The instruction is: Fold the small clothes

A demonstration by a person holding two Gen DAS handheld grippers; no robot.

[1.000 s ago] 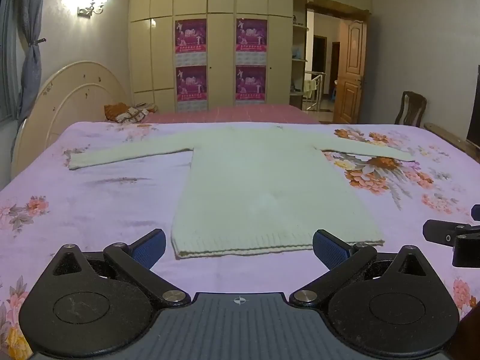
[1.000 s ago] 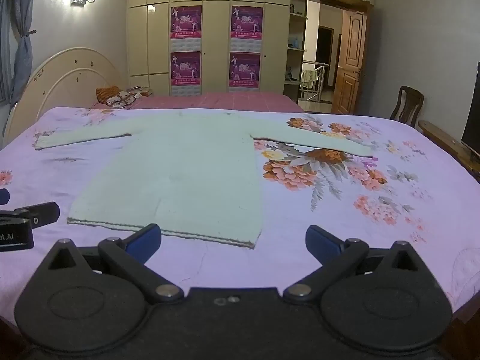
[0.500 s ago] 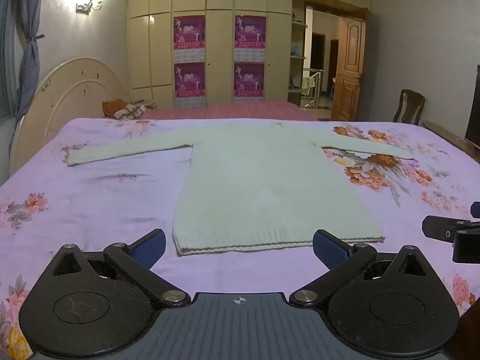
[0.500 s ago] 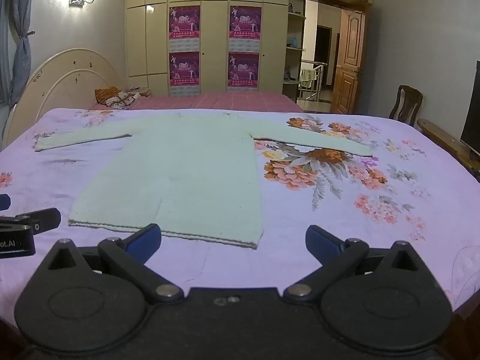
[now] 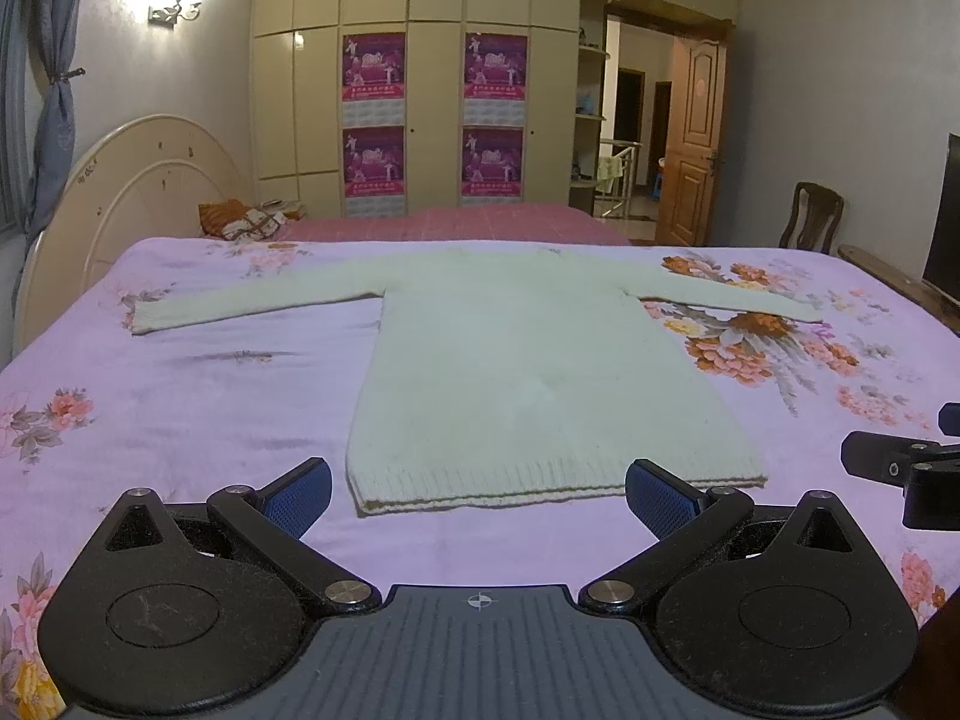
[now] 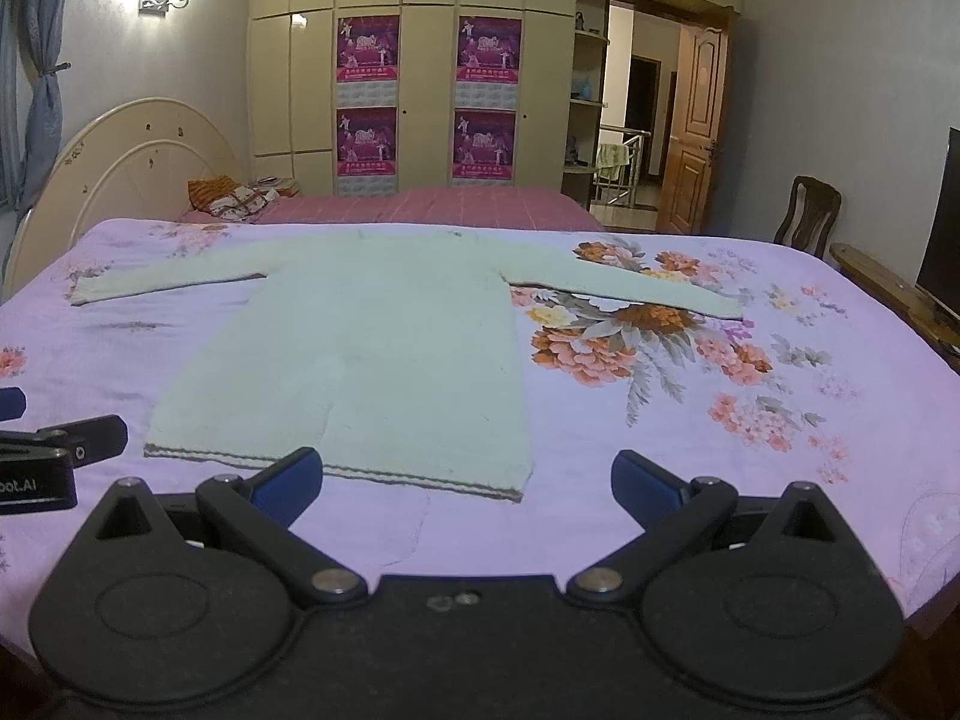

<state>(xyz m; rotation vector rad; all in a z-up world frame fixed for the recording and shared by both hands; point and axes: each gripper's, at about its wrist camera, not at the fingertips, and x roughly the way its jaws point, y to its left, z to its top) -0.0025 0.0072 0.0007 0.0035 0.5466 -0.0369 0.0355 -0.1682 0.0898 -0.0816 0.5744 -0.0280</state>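
Observation:
A pale green knitted sweater (image 5: pixel 528 360) (image 6: pixel 372 348) lies flat on the bed, both sleeves spread wide and the ribbed hem nearest to me. My left gripper (image 5: pixel 480 489) hovers just short of the hem, open, with nothing between its blue pads. My right gripper (image 6: pixel 465 480) is open too, in front of the hem's right corner, and holds nothing. Each gripper shows at the edge of the other's view: the right one (image 5: pixel 900 468) and the left one (image 6: pixel 54 450).
The bed (image 5: pixel 180 408) has a lilac floral sheet and a cream headboard (image 5: pixel 120 192) at the left. Behind it stand a second bed with a pink cover (image 5: pixel 468 222), a wardrobe with posters, an open door, a wooden chair (image 5: pixel 810 222) and a dark screen (image 5: pixel 945 222) at the right.
Both views have shifted slightly; the sweater hem sits a little nearer the grippers. Both grippers stay open and the sweater has not moved.

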